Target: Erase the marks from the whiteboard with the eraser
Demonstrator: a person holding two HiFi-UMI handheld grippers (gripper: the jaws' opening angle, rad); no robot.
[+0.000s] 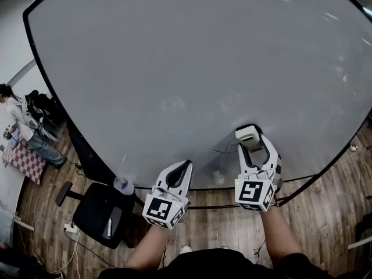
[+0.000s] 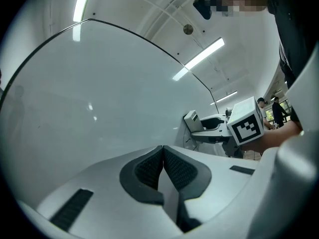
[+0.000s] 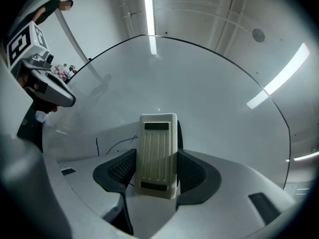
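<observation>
A large whiteboard (image 1: 192,68) fills the head view. Thin black marks (image 1: 224,150) run on its lower part, just left of the eraser. My right gripper (image 1: 254,139) is shut on a cream ribbed eraser (image 1: 247,135), which sits at the board's surface. In the right gripper view the eraser (image 3: 158,153) stands upright between the jaws, with the black marks (image 3: 115,144) to its left. My left gripper (image 1: 179,171) hangs lower left by the board's bottom edge, its jaws shut with nothing between them. The left gripper (image 2: 163,169) pads meet in its own view, where the right gripper (image 2: 209,125) shows ahead.
A black office chair (image 1: 104,213) stands on the wood floor below the board at the left, with a small cup-like object (image 1: 123,185) near it. A person (image 1: 23,127) stands at far left by a checked cloth (image 1: 24,160). The board's dark frame (image 1: 314,176) curves along the lower right.
</observation>
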